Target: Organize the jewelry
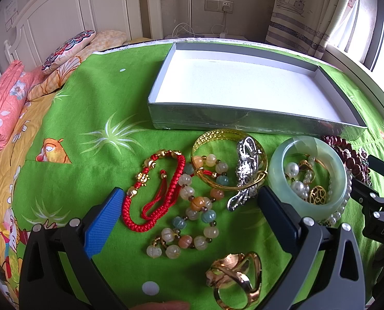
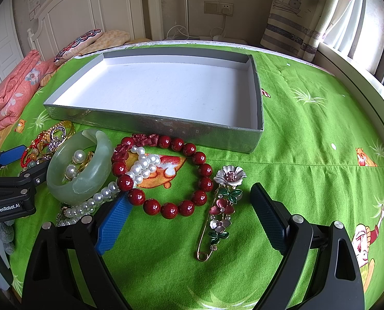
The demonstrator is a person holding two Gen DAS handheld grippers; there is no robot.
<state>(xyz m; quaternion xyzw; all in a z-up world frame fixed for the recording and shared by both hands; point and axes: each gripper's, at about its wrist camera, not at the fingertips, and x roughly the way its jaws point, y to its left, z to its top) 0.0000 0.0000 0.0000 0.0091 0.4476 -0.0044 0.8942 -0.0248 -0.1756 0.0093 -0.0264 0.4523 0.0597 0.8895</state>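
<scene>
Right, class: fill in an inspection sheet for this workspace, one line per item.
Surface: green cloth, printed.
Job's things: grey tray, nothing in it; red bead bracelet, flower brooch, jade bangle, pearl strand, red cord bracelet, gold ring on the cloth.
Clutter: nothing seen.
Grippers: left tool open; right tool open; neither holds anything.
Cables: white cable at wall socket.
Surroundings: headboard, bedding, curtain.

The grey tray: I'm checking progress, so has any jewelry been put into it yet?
No. In the right wrist view the grey tray shows only its bare white floor, while the red bead bracelet lies on the green cloth.
</scene>
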